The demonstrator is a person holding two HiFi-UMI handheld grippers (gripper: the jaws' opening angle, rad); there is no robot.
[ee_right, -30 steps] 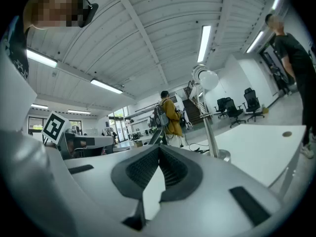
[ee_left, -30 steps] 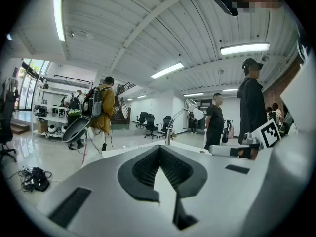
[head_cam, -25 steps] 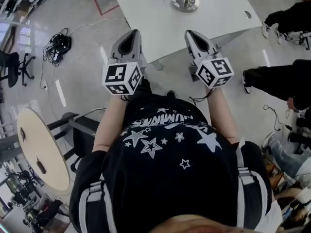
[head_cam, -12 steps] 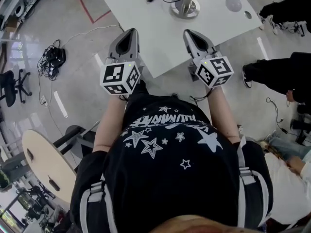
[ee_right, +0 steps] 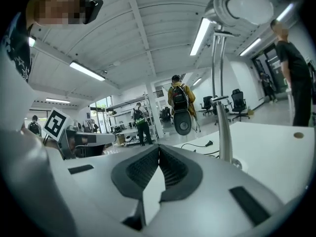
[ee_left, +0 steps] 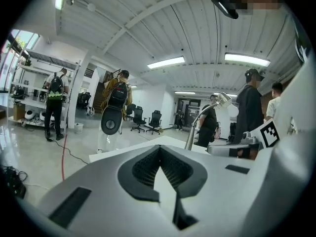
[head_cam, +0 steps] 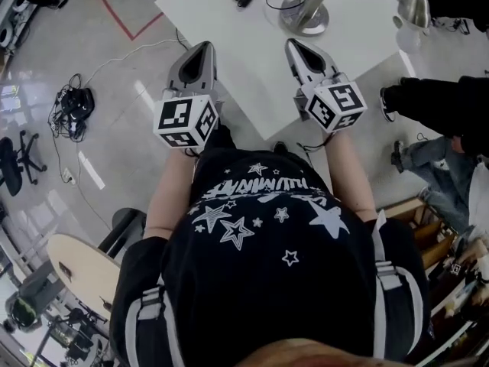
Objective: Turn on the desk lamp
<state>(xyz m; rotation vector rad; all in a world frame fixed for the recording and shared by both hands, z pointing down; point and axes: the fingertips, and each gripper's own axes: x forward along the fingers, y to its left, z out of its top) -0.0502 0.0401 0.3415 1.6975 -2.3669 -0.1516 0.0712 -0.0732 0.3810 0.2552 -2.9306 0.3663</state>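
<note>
Left gripper [head_cam: 204,47] and right gripper [head_cam: 293,44] are hovering clenched and empty at the table's [head_cam: 221,14] near edge, with bare surface lying ahead. The desk lamp [head_cam: 306,17] is standing just ahead of the right gripper, untouched.

Glossy grey floor [head_cam: 114,75], ceiling striplights [ee_left: 167,62]

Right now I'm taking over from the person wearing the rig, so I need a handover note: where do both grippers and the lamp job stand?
Left gripper: fingers shut, holding nothing, at the near edge of the white table.
Right gripper: fingers shut, empty, beside the left one and nearer the lamp.
Desk lamp: base on the table just ahead of the right gripper, its head out over the table's right side.
Done: nothing on the lamp; neither gripper touches it.
Left: find the switch, which these views do not show, and press it. I cannot tell whether the lamp is lit.
</note>
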